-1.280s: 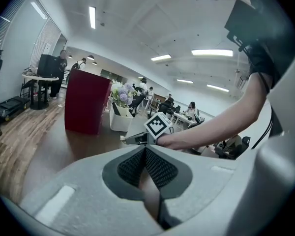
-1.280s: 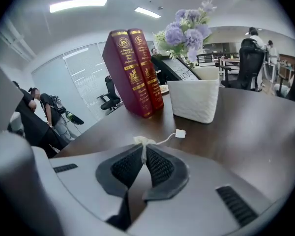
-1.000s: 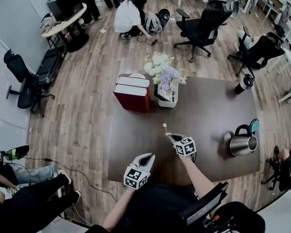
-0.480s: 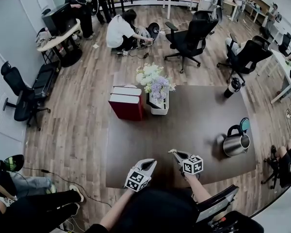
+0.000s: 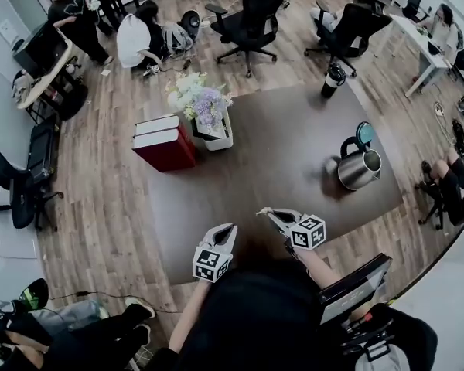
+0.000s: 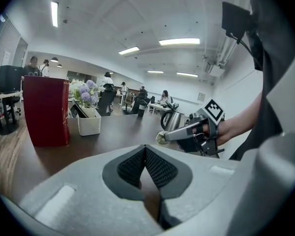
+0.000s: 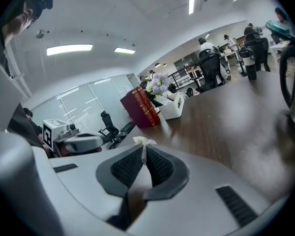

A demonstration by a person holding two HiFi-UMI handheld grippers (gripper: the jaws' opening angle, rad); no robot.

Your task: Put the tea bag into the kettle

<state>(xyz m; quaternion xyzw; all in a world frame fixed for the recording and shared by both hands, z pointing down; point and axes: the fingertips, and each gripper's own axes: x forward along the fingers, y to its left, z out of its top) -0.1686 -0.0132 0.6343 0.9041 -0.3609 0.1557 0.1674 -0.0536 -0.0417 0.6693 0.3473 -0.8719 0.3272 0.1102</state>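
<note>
The small pale tea bag (image 7: 144, 141) is pinched in the tips of the right gripper (image 5: 271, 214), above the near edge of the dark brown table (image 5: 278, 149). The steel kettle (image 5: 359, 168), with its teal lid tipped up, stands well apart at far right. The bag should probably be carried right over the kettle's mouth before release. The left gripper (image 6: 145, 154) hovers at near left, its jaws pressed together and empty.

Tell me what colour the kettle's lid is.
Teal. The lid stands open above the steel kettle, clearest in the head view.
</note>
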